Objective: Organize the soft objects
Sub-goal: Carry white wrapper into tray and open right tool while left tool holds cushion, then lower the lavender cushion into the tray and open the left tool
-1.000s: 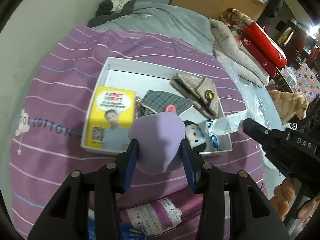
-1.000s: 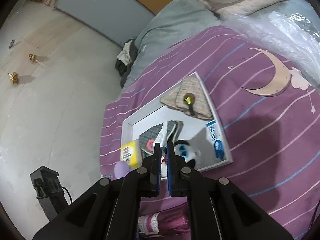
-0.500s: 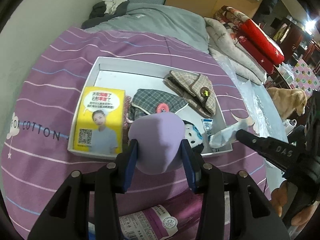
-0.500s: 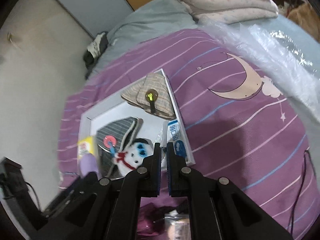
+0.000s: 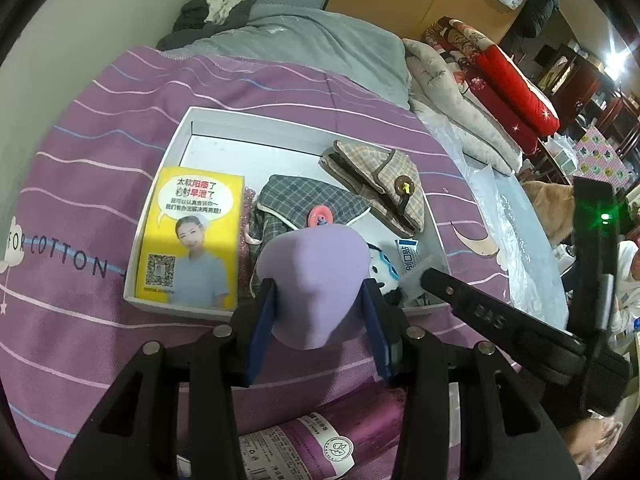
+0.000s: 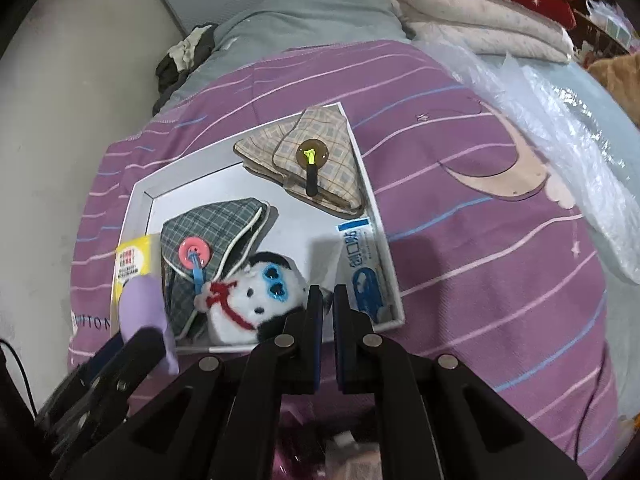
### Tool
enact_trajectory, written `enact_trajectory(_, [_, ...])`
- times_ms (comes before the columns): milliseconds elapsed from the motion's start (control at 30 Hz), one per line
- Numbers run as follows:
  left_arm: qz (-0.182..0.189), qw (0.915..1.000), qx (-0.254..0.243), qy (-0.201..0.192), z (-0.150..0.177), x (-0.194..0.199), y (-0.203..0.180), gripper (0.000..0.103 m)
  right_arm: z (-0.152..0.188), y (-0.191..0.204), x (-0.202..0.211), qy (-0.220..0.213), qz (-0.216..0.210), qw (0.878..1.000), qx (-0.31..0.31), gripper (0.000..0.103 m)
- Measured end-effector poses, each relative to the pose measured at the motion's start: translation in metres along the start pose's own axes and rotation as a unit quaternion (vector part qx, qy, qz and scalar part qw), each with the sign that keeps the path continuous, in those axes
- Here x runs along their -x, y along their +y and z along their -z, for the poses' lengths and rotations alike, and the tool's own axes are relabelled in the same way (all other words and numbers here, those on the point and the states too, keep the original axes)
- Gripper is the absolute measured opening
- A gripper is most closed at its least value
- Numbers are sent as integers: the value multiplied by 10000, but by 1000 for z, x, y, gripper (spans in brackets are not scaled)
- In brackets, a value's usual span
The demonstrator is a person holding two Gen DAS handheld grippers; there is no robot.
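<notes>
Two grippers: L (image 5: 318, 312) w/ purple sponge (image 5: 314, 280).

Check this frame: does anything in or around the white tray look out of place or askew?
One oddity: the beige plaid pouch overhangs the white tray at its far right corner instead of lying flat inside. The yellow box, grey plaid pouch and plush toy sit within it.

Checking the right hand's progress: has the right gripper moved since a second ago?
Yes. The right gripper has come down toward the white box, which fills more of its view, near the blue packet.
</notes>
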State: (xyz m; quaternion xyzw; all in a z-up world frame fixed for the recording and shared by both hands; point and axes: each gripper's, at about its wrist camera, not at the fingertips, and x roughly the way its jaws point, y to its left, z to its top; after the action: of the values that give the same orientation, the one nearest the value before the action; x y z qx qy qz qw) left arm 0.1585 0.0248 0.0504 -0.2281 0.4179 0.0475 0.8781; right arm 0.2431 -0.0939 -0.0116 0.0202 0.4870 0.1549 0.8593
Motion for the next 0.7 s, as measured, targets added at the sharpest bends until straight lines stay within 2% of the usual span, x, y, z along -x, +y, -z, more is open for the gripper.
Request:
enact_trajectory(433, [176, 9998, 34, 41, 1, 1, 1, 45, -9, -10, -29, -553, -524, 9952, -619, 4])
enact_trajectory(567, [150, 9999, 57, 54, 2, 0, 2, 46, -9, -13, -30, -840, -236, 9943, -606, 6])
enact_trajectory(633, [157, 9998, 53, 63, 2, 0, 2, 46, -10, -13, -28, -938, -205, 9936, -600, 19])
enact_trajectory(700, [164, 9998, 49, 50, 2, 1, 2, 46, -9, -15, -26, -1015, -377, 9919, -670, 32])
